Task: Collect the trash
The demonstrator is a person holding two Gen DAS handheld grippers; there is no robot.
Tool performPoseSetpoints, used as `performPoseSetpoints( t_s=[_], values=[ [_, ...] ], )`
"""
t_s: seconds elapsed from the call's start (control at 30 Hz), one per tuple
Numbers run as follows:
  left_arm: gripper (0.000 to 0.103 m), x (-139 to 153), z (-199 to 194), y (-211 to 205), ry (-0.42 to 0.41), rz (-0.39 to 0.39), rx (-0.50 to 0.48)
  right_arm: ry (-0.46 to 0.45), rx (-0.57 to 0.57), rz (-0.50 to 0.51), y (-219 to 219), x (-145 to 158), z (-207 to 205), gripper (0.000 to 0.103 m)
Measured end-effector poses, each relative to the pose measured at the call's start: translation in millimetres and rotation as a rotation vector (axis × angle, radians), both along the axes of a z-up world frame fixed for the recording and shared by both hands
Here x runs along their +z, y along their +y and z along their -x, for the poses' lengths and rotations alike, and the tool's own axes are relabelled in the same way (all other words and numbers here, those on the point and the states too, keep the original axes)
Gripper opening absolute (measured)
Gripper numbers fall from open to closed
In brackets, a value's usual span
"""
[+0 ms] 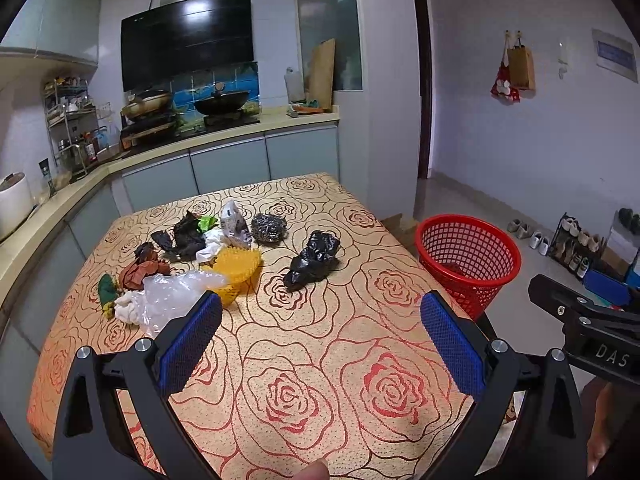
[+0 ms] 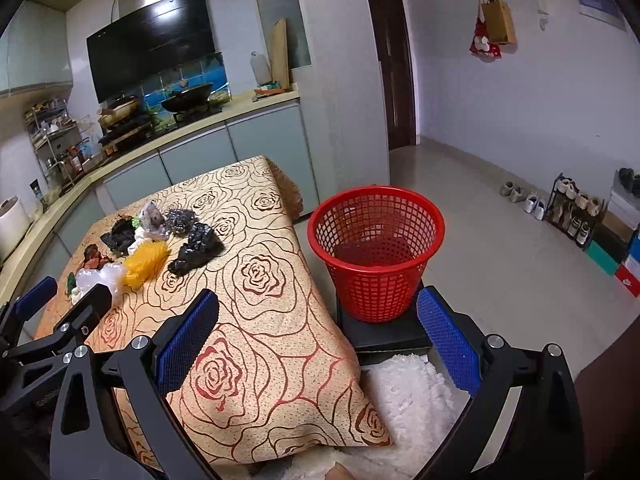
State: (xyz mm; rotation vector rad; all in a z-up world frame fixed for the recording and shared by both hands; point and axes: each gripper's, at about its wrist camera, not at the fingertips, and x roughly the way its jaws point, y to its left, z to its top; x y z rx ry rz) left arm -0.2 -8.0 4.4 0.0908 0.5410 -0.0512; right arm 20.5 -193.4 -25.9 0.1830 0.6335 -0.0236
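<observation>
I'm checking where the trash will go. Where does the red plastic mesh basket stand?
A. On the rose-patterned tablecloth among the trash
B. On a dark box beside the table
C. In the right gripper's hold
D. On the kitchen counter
B: the red plastic mesh basket stands on a dark box, off the edge of the rose-patterned tablecloth.

Home kitchen: black range hood (image 1: pixel 188 38) on wall, woks (image 1: pixel 221 102) on stove below it, spice rack (image 1: pixel 70 120) left of hood, cutting board (image 1: pixel 322 73) right of hood, shoe rack (image 2: pixel 573 210) far right by wall
</observation>
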Motion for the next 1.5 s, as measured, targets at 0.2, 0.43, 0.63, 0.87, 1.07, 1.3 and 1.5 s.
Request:
performPoseSetpoints(
  t_s=[0.2, 0.43, 0.63, 0.87, 1.07, 1.3, 1.5],
  values=[
    [0.096, 1, -9, -9, -0.003, -0.005, -0.021, 0.005, -0.023, -0.007, -7, -2, -4, 0.097],
    [0.096, 1, -19, -21, -0.006, -0.017, -0.056, 0.016, -0.062, -0.014, -19, -7, -8, 0.097],
    [0.096, -2, -27, -21, -0.001, -0.018, -0.065, 0.019, -0.088, -0.015, -26, -8, -10, 0.097],
    [0.096, -2, -27, -22, -0.006, -0.014, -0.059, 0.020, -0.100, -0.020, -30, -9, -10, 0.097],
    [0.096, -1, -26, -17, -0.006, -0.007, -0.053, 0.020, -0.096, -0.018, -30, -9, -10, 0.097],
    [0.096, -2, -27, -8, -0.001, 0.005, -0.041, 0.029, -0.089, -0.012, -24, -7, -13, 0.097],
    [0.096, -8, -34, 4, 0.017, 0.014, -0.011, 0.041, -0.073, -0.003, -19, -10, -23, 0.097]
  ],
)
